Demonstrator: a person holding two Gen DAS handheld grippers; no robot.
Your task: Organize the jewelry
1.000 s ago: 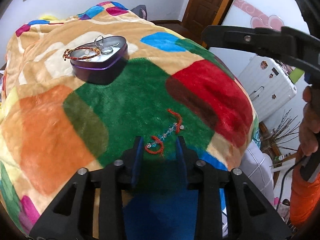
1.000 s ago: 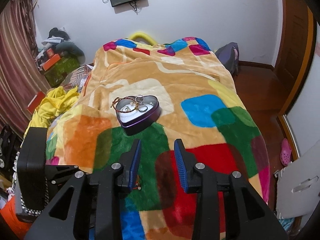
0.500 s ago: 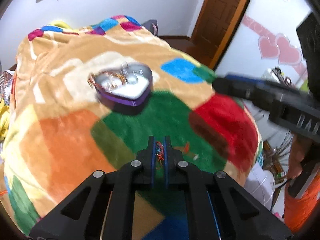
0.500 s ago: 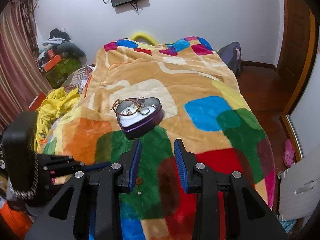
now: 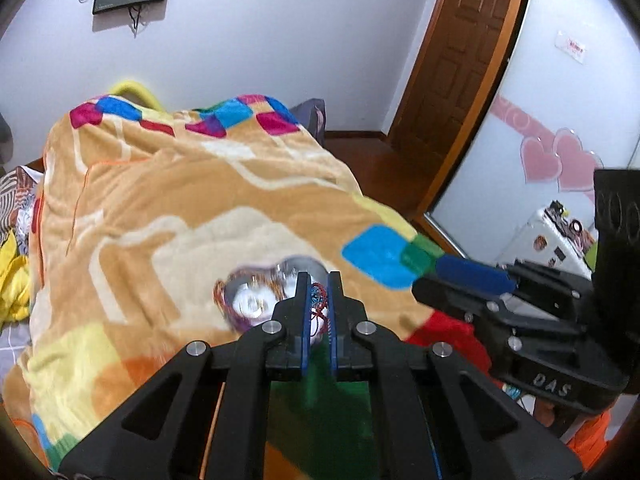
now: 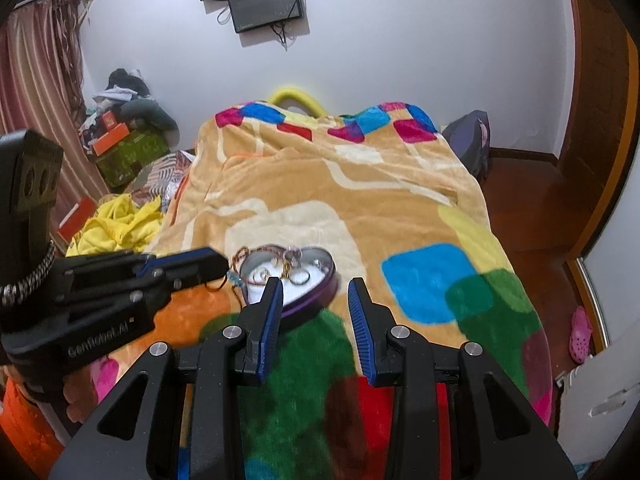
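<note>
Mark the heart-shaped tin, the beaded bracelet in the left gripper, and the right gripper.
heart-shaped tin (image 6: 316, 292), right wrist view, purple side wall.
beaded bracelet (image 5: 318, 300), left wrist view, pinched red-blue strand.
right gripper (image 6: 314, 304), right wrist view, between fingertips.

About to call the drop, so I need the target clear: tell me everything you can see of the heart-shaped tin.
The heart-shaped tin looks like metal: shiny silver inside, purple outer wall, no lid in view. It sits open side up on the blanket, at the border of the cream and green patches. Inside lie several rings and a beaded bracelet that hangs over its left rim. The left gripper, shut on a red and blue strand, hovers near that rim; contact cannot be told. The open right gripper frames it without touching.
</note>
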